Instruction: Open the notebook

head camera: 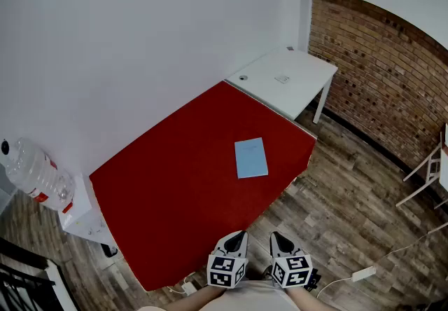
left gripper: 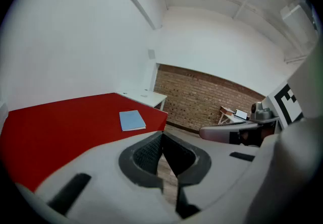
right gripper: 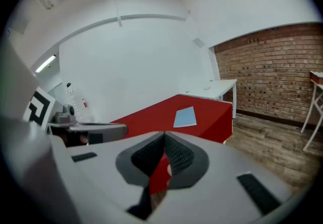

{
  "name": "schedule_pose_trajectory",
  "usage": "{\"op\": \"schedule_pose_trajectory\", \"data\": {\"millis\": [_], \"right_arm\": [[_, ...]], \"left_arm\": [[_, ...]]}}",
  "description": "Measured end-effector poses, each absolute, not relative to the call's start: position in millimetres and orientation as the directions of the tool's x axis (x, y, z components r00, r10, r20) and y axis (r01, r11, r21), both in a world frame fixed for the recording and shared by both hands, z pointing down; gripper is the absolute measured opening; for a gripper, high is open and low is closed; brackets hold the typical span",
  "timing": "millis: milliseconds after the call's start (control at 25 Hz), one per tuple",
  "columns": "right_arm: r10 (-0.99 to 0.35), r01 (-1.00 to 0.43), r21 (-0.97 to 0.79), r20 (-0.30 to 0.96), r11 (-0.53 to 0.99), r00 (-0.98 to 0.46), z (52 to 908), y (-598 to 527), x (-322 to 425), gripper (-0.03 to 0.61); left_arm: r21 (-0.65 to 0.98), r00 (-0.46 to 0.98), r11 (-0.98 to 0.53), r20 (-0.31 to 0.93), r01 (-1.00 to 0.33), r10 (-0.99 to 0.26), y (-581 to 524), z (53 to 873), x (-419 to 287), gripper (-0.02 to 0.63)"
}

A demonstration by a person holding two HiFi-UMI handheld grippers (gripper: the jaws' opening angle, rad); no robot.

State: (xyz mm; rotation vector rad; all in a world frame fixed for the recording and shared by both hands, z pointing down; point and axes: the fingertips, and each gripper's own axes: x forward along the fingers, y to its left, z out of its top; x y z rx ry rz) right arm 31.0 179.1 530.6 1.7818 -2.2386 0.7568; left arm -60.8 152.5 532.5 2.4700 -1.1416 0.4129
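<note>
A closed light blue notebook point(head camera: 250, 158) lies flat on the red table point(head camera: 175, 183), toward its right end. It also shows in the left gripper view, notebook point(left gripper: 132, 120), and in the right gripper view, notebook point(right gripper: 185, 116). My left gripper point(head camera: 239, 235) and right gripper point(head camera: 276, 236) hang side by side off the table's near edge, well short of the notebook. In each gripper view the jaw tips meet, left gripper point(left gripper: 162, 135) and right gripper point(right gripper: 164, 137), with nothing held between them.
A white desk point(head camera: 283, 78) adjoins the red table's far end. A large water bottle point(head camera: 31, 169) stands on a white stand at the left. A brick wall point(head camera: 378, 71), a white frame point(head camera: 427, 169) and a power strip point(head camera: 364, 274) on the wooden floor lie to the right.
</note>
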Motion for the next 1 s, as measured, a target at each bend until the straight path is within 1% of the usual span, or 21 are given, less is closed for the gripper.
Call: {"op": "schedule_pose_trajectory", "data": {"millis": [160, 520, 760, 1000], "right_arm": [[-0.865, -0.954, -0.268, 0.439, 0.134, -0.245, 530, 173, 22, 0.006], [-0.894, -0.957, -0.288, 0.418, 0.036, -0.16, 519, 162, 20, 0.006], [-0.887, -0.954, -0.296, 0.427, 0.048, -0.177, 528, 143, 22, 0.006], [-0.881, -0.951, -0.298, 0.423, 0.087, -0.213, 532, 93, 42, 0.006]], "left_arm": [[0.212, 0.633, -0.607, 0.411, -0.766, -0.656, 148, 533, -73, 0.005], [0.235, 0.656, -0.621, 0.408, -0.748, -0.635, 134, 535, -94, 0.005], [0.233, 0.656, -0.623, 0.416, -0.747, -0.63, 113, 539, -87, 0.005], [0.232, 0.627, -0.592, 0.432, -0.772, -0.648, 68, 544, -68, 0.005]]}}
